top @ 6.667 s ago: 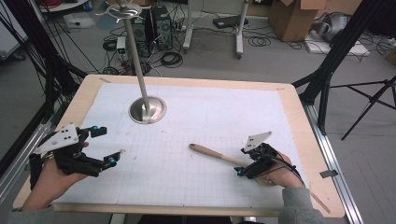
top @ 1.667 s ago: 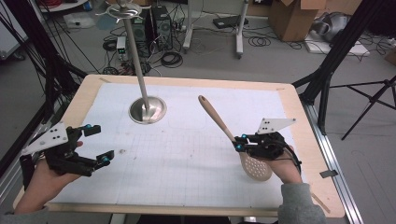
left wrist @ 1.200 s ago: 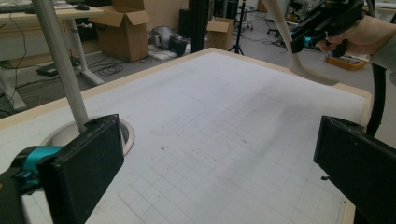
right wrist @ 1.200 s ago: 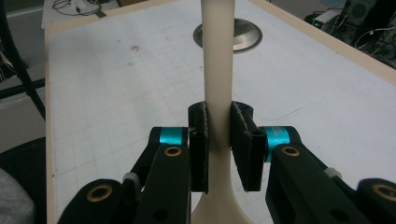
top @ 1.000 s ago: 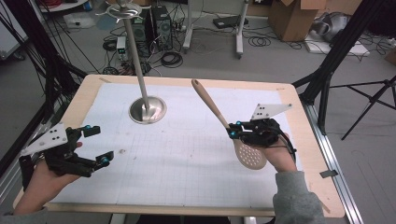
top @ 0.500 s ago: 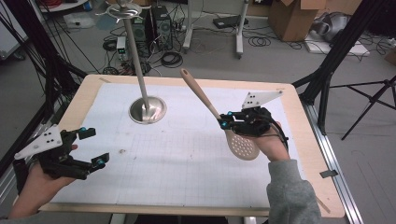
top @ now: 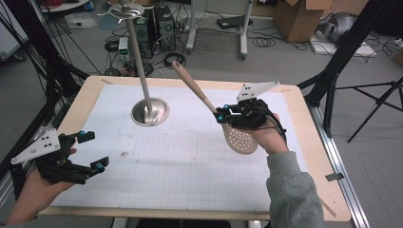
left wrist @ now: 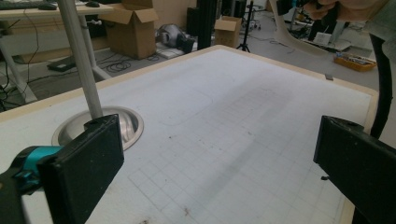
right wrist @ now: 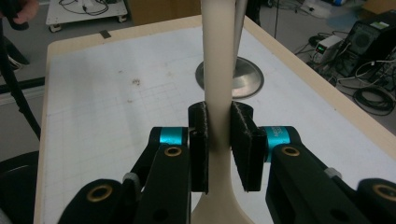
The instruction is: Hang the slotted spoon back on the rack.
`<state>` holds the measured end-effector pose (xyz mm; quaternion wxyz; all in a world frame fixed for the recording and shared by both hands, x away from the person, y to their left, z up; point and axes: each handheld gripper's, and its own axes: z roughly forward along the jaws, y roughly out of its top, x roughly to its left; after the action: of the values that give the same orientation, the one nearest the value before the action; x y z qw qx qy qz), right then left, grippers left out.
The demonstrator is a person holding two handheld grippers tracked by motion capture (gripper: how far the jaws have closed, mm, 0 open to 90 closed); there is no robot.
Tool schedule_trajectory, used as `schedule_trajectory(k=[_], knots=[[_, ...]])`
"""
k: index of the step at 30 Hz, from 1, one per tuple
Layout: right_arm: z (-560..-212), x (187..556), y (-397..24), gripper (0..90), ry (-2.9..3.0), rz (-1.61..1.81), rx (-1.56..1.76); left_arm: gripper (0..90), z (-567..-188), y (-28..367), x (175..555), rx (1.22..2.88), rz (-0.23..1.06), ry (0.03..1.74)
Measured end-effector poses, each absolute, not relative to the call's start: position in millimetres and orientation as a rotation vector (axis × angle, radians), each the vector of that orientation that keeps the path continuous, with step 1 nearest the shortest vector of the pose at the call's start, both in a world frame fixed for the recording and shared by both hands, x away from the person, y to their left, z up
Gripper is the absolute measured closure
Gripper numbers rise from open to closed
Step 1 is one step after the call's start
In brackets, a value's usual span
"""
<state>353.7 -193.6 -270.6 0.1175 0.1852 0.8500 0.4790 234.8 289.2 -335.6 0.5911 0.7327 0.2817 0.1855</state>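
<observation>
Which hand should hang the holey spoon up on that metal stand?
The right gripper: it already clamps the spoon by its handle, near the stand. The left gripper is open and farther off.

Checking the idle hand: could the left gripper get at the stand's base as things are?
Probably yes. The left gripper is open and holds nothing, and bare mat lies between it and the stand base. The right gripper, shut on the spoon, is off to the side.

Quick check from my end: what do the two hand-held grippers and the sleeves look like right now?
Both are black linkage frames with teal collars at the jaw bases and brass pivot pins. The left hand-held gripper and right hand-held gripper each carry a pale grey three-cornered plate with holes. A black cable trails from the right one. The right sleeve is grey.
</observation>
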Motion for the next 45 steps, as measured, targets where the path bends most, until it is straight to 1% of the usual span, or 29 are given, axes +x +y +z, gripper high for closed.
schedule_trajectory(k=[18,30,45], knots=[[-246,364,-173,77.7,2.465,1.451,0.537,2.0,-335,290,231,1.704,0.435,0.658],[-227,378,-160,77.7,2.438,1.436,0.572,2.0,-336,287,229,1.708,0.427,0.647],[-225,389,-143,77.7,2.418,1.427,0.628,2.0,-334,294,225,1.698,0.443,0.659]])
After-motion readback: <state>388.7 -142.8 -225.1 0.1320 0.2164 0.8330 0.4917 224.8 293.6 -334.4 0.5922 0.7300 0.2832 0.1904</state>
